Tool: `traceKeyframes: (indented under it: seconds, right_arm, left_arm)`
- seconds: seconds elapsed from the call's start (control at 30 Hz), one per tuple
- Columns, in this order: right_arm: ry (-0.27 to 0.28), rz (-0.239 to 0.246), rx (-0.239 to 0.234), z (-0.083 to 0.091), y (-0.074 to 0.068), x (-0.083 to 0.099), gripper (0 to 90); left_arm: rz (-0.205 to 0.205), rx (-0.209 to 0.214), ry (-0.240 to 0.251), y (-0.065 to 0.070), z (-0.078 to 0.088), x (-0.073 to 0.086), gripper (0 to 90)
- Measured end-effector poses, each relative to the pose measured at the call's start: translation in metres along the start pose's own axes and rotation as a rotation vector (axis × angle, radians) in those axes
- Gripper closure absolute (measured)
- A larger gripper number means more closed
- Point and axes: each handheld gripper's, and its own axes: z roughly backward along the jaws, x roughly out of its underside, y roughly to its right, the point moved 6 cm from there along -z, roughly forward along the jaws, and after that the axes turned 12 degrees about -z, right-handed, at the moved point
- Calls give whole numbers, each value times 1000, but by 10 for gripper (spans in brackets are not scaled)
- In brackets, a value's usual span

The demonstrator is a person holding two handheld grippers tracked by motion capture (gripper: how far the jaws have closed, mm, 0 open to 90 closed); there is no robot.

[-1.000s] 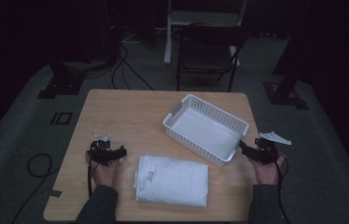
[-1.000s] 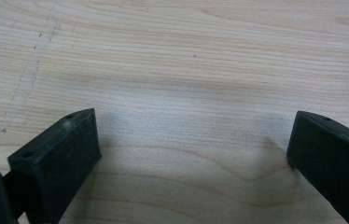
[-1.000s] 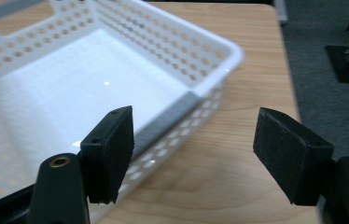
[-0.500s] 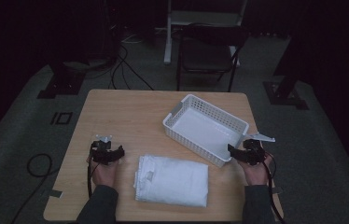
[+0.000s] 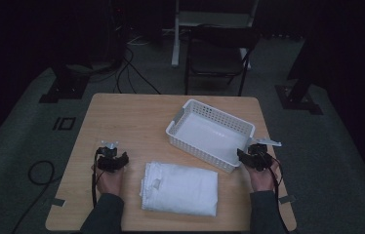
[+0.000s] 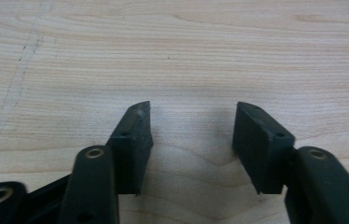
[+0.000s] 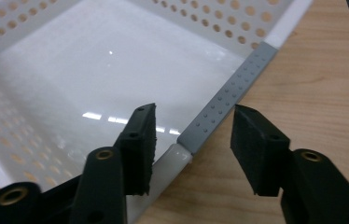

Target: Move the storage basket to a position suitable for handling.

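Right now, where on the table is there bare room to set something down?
The far-left stretch of the table, beyond the left gripper and left of the basket, is bare. The near right is crowded: the folded cloth lies close under the basket, and the right gripper straddles its rim.

Past the far edge of my desk I see a dark chair on the grey floor. Black cables trail far left, and another cable loops near left.
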Motion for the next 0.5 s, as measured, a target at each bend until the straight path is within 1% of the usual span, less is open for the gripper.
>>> traceKeyframes:
  seconds: [0.03,0.07,0.1,0.17,0.27,0.3,0.33,0.4,0.43,0.47,0.5]
  right_arm:
    - [7,-4,-2,-2,-3,-1,546]
    - [7,-4,-2,-2,-3,-1,546]
    - [11,0,-4,-3,-5,-1,551]
    - [17,5,-10,-5,-9,-2,562]
    - [23,8,-18,-9,-14,-3,575]
    - [18,6,-20,-10,-15,-3,550]
    - [-10,20,-26,-11,-17,0,501]
    - [-18,26,-25,-11,-18,1,485]
    - [-26,32,-20,-10,-19,3,474]
    - [-29,34,-19,-9,-19,3,473]
    - [-41,41,-25,-7,-20,5,511]
  left_arm:
    - [11,11,10,0,0,-1,474]
    - [18,27,24,1,2,-2,474]
    - [27,45,53,2,5,-5,474]
    - [25,68,87,4,9,-8,471]
    - [-3,102,123,13,16,-15,456]
    - [-16,115,141,18,19,-19,454]
    - [-25,123,151,21,21,-20,445]
    - [-57,148,179,29,27,-26,441]
    - [-64,155,188,31,29,-27,435]
    - [-72,163,197,34,31,-29,431]
    - [-80,175,206,37,34,-31,422]
